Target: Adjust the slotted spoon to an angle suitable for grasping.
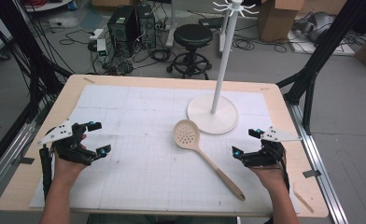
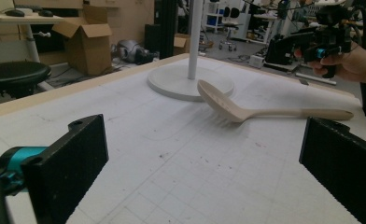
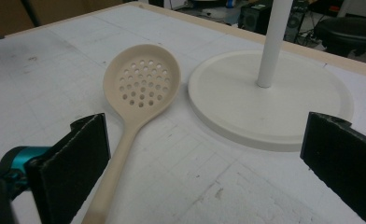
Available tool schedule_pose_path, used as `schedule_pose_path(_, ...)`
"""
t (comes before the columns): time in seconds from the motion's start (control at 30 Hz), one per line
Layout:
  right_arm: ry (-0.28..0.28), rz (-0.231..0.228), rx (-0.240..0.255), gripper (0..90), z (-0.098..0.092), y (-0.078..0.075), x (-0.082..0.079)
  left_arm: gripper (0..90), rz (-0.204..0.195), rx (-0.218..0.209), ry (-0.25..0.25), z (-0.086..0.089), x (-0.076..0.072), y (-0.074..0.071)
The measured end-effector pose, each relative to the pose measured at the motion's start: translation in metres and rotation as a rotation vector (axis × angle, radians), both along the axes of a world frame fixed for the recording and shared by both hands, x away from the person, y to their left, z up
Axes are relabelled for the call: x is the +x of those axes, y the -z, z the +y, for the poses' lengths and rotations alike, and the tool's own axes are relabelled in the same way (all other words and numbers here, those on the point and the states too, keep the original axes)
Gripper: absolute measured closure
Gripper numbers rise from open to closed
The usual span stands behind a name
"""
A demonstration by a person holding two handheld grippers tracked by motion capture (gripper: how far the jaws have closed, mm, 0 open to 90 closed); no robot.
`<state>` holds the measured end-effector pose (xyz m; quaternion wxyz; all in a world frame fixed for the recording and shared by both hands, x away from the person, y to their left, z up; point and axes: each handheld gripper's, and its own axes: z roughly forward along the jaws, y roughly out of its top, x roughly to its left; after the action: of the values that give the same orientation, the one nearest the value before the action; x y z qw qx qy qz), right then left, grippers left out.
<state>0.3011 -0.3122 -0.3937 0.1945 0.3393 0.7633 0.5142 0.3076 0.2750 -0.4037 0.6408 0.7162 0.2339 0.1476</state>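
Observation:
A beige slotted spoon [image 1: 204, 156] lies on the white gridded mat [image 1: 144, 121], its perforated bowl toward the stand and its handle running to the near right. A white stand with a round base [image 1: 213, 115] and a tall pole [image 1: 224, 56] rises at the back right. My left gripper [image 1: 99, 138] hovers open over the mat's left side, far from the spoon [image 2: 246, 109]. My right gripper [image 1: 246, 142] is open just right of the spoon's handle. The spoon's bowl [image 3: 141, 86] lies ahead between its jaws, beside the stand's base [image 3: 270, 100].
The wooden table [image 1: 55, 116] carries the mat. Behind it on the floor are a black stool [image 1: 193, 39], computer towers [image 1: 130, 25], cables and cardboard boxes [image 1: 279, 18]. Black frame posts [image 1: 321, 56] stand at both sides.

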Motion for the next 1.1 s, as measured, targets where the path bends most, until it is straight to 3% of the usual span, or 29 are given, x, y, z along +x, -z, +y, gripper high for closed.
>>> schedule_pose_path(0.23, 0.006, 0.011, -0.004, 0.5, 0.0, 0.0, -0.001, 1.7, -0.004, 0.005, 0.004, -0.002, 0.001, 0.0)
schedule_pose_path(0.5, -0.002, -0.014, -0.014, 0.5, 0.007, -0.009, -0.005, 1.7, -0.012, -0.01, 0.002, -0.001, -0.001, -0.001)
schedule_pose_path(0.77, -0.058, 0.009, -0.046, 0.5, 0.031, -0.012, -0.007, 1.8, -0.027, -0.002, -0.003, 0.001, -0.003, -0.005)
schedule_pose_path(0.87, -0.07, 0.017, -0.066, 1.2, 0.037, -0.012, -0.007, 1.7, -0.028, 0.0, -0.002, 0.001, -0.003, -0.006)
schedule_pose_path(1.1, -0.12, 0.055, -0.206, 4.3, 0.06, -0.003, -0.007, 1.7, -0.031, -0.001, 0.0, 0.001, -0.003, -0.007)
